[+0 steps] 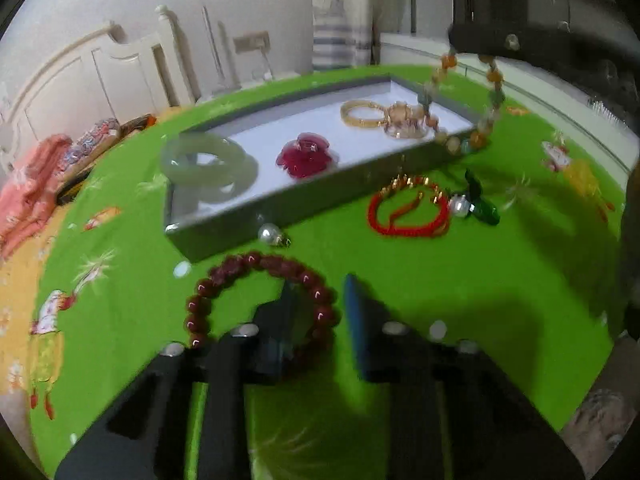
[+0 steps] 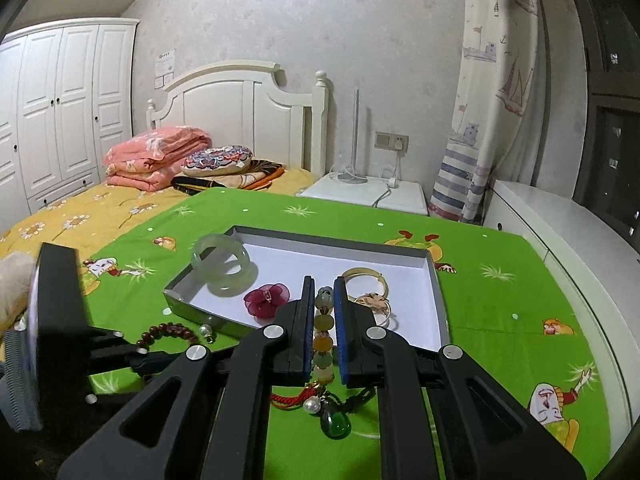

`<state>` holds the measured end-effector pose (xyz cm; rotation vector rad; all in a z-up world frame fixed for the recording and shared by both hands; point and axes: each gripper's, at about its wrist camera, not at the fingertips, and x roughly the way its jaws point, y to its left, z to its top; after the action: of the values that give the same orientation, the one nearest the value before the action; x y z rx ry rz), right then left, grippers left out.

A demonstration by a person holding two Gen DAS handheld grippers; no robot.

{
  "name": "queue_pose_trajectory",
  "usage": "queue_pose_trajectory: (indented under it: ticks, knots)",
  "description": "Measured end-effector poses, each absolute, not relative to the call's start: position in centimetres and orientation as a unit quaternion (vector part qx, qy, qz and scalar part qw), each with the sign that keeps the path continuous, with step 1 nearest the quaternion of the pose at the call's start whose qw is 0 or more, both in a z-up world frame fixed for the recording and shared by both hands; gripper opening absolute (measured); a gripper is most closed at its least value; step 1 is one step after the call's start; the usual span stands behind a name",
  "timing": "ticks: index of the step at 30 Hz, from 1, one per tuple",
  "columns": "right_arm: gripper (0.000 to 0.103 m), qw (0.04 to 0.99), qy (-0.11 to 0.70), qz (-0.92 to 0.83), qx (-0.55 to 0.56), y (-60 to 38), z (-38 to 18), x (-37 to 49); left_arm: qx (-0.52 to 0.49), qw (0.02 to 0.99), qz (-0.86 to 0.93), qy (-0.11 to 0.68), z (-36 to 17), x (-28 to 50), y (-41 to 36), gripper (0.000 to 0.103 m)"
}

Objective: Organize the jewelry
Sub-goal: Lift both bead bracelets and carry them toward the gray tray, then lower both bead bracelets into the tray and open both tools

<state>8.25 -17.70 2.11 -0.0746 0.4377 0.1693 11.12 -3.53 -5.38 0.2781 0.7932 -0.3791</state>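
Green cartoon-print cloth (image 2: pixel 500 248); grey tray (image 1: pixel 280 204) w/ white floor; dk-red bead bracelet (image 1: pixel 224 280).

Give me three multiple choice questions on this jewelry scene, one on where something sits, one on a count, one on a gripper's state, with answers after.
1. Where is the dark red round-bead bracelet?
A. in the tray
B. on the green cloth in front of the tray
C. hanging from a gripper

2. How many pale green jade bangles lie in the shallow grey tray with white lining?
A. one
B. two
C. four

3. What is the right hand-held gripper doing?
A. open and empty
B. shut on the multicoloured stone-bead bracelet
C. shut on a red cord bracelet

Answers: 1 B, it lies on the cloth by the left hand-held gripper, outside the tray. 2 B, two overlapping rings rest at the tray's left end. 3 B, beads show between its closed fingers, the strand dangling.
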Motion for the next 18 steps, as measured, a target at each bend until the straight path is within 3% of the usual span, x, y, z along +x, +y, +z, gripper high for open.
queue_pose_trajectory:
  ticks: [6, 18]
  knots:
    - [0.011, 0.973, 0.212, 0.084, -0.030, -18.6, 2.2, 7.6, 0.123, 0.906, -0.195, 0.355, -5.0, 10.4, -3.0, 0.011]
    - [0.011, 0.975, 0.211, 0.067, -0.032, -19.6, 3.2, 9.4, 0.083, 0.930, -0.214, 0.287, 2.1, 13.2, -3.9, 0.011]
